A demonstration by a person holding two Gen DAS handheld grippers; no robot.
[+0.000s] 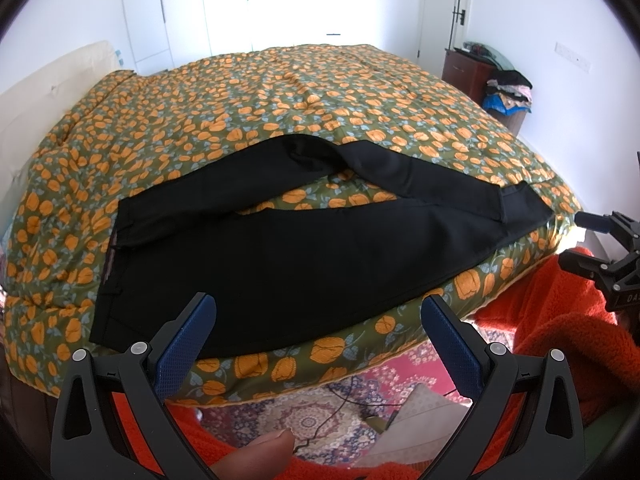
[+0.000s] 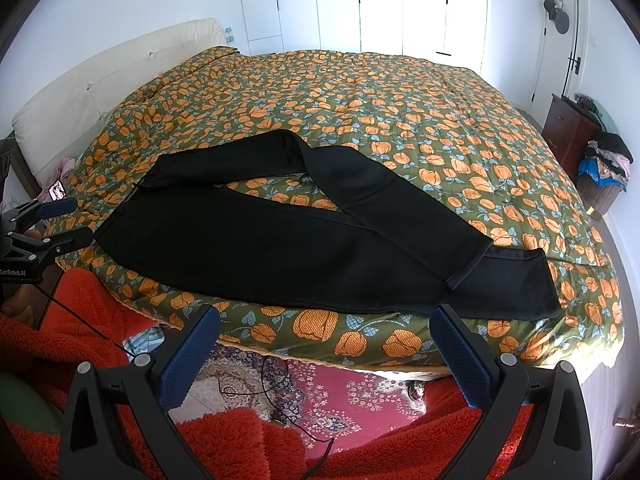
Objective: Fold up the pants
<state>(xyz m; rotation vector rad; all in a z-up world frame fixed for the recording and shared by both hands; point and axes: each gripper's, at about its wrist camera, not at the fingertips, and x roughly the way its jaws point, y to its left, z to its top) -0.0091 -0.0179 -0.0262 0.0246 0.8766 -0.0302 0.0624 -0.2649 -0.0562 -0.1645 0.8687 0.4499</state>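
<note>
Here the black pants (image 1: 304, 256) lie along the near edge of the bed (image 1: 280, 92), long axis left to right, waistband left by the left claw (image 1: 318, 332), hems right by the right claw (image 2: 326, 344); both claws gape, empty

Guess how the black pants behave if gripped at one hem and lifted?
Likely floppy: the pants lie flat and creased on the quilt, one leg bent. Probably they drape and trail. Smooth cloth may slip from the fingers.
</note>
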